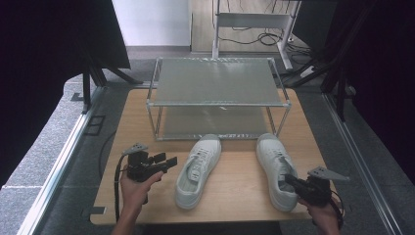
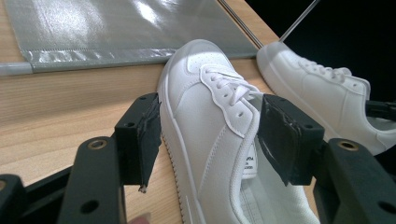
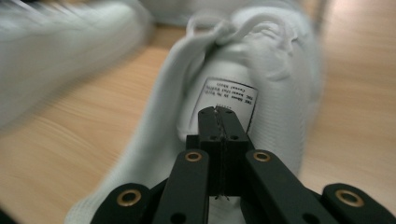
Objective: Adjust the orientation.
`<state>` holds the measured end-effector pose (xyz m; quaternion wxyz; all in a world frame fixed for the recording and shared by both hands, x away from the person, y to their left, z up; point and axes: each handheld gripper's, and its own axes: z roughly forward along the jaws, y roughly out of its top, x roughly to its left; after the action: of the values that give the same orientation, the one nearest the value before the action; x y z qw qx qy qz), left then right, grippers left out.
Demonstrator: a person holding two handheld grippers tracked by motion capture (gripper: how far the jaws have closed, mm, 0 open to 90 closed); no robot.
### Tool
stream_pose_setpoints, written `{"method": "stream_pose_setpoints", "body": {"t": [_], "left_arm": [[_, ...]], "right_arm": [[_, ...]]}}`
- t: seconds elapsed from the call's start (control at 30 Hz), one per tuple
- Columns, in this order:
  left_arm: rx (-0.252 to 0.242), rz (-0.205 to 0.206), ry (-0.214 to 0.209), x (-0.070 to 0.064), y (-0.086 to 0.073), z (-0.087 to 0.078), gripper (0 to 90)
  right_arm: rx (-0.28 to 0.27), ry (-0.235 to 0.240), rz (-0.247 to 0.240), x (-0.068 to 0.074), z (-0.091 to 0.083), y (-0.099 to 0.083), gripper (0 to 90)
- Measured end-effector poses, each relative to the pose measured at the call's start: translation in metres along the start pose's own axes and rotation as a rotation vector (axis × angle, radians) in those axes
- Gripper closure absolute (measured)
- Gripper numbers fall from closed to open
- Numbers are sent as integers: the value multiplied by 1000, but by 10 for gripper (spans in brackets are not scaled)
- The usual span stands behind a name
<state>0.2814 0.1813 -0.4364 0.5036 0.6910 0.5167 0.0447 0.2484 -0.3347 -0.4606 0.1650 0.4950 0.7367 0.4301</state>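
Two white lace-up sneakers lie on the wooden table (image 1: 244, 191), toes pointing toward a rack. The left sneaker (image 1: 198, 169) (image 2: 205, 107) lies just right of my left gripper (image 1: 169, 160) (image 2: 215, 135), which is open and level, its jaws apart from the shoe's side. My right gripper (image 1: 287, 179) (image 3: 219, 112) is shut, its tips over the heel opening of the right sneaker (image 1: 274, 161) (image 3: 285, 93), in front of the printed tongue label (image 3: 229, 98). Nothing shows between its jaws. The right sneaker (image 2: 322, 91) also lies beyond the left one in the left gripper view.
A two-shelf metal-framed rack (image 1: 218, 104) with grey fabric shelves stands at the back of the table; its lower shelf (image 2: 116, 28) reaches close to the sneakers' toes. Bare wood lies between the shoes and along the front edge. Dark stands and cables surround the table.
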Motion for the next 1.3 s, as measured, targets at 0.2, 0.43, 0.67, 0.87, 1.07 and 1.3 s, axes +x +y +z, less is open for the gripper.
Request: {"method": "stream_pose_setpoints", "body": {"t": [0.2, 0.43, 0.67, 0.87, 1.07, 1.3], "left_arm": [[0, 2, -3, 1, 0, -1, 395], [11, -5, -4, 3, -2, 2, 395], [12, -5, -3, 3, -2, 1, 395], [11, 8, 15, 4, -1, 0, 396], [16, 3, 9, 4, -1, 0, 396], [-4, 26, -4, -5, 3, -6, 395]], "right_arm": [[-47, -2, -66, 18, -6, 6, 900], [44, 30, -233, 72, 2, -3, 900], [60, -47, -296, 71, -1, -8, 900], [105, -81, -299, 62, -7, -8, 900], [95, -109, -239, 43, -16, -11, 900], [52, -6, -194, 37, -18, -12, 821]]}}
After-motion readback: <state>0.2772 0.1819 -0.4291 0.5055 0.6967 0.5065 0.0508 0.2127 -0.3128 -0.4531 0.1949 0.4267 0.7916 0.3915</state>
